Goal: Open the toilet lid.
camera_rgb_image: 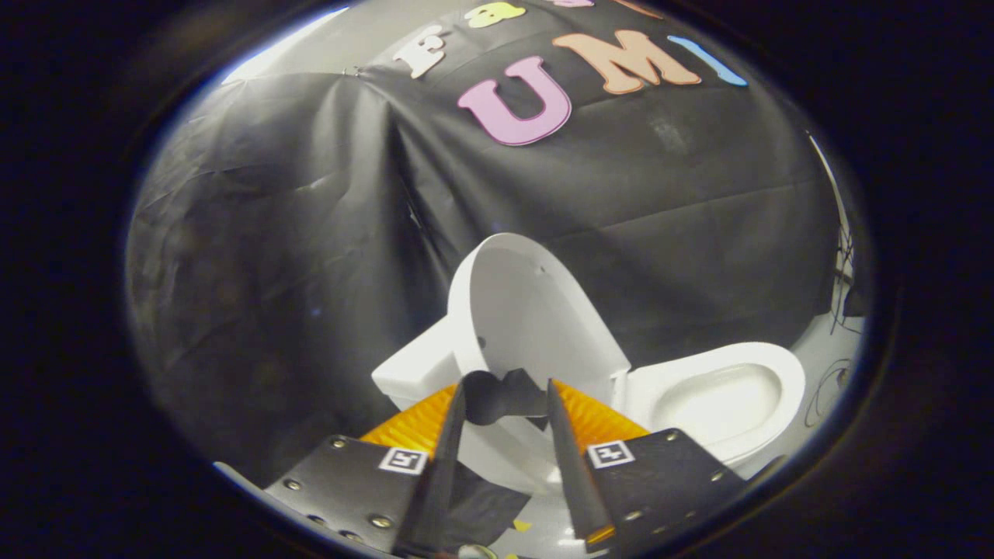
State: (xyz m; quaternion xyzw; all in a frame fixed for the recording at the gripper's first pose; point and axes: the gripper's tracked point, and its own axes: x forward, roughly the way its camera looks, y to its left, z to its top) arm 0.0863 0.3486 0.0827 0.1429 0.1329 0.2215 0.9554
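The white toilet lid stands raised, tilted back toward the black cloth wall, its inner face turned to the bowl. Beside it, the white seat and bowl lie uncovered. My gripper is open, its fingertips held wide apart just below the lid's lower edge. A crumpled black piece sits in the gap between the tips; I cannot tell whether they touch it. Neither finger presses on the lid.
The toilet's white rear block juts out beside the lid, ahead of one finger. Black cloth hangs close behind the toilet. A pale floor with thin cables lies beyond the bowl.
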